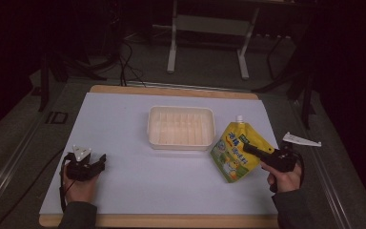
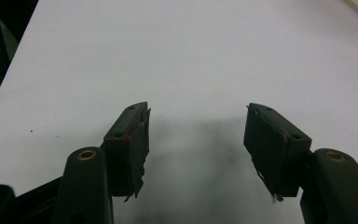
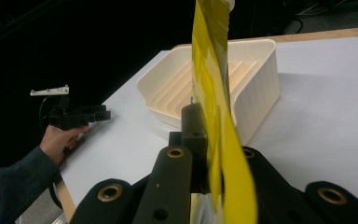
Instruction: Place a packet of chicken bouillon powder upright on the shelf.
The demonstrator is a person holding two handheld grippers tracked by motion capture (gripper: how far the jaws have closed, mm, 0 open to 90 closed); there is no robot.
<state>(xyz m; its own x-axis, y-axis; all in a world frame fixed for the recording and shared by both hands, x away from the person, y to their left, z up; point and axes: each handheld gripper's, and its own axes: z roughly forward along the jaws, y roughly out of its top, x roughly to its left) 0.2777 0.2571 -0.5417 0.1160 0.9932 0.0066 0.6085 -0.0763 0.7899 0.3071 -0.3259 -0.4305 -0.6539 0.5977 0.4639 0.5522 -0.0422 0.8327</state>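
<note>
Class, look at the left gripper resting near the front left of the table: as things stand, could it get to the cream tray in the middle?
Probably yes. The left gripper has open, empty jaws, and only bare white table surface lies between it and the cream tray. The yellow pouch, in the right gripper, sits on the tray's far side.

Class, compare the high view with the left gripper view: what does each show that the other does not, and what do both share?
High view alone: the cream tray at the table's middle, and the yellow pouch beside it, clamped in the shut right gripper; also the person's two hands and the floor beyond.

Left gripper view alone: a close look at the left gripper, its jaws standing wide apart with nothing between them, and the worn pads.

Both: the white table surface, and the left gripper itself.
</note>
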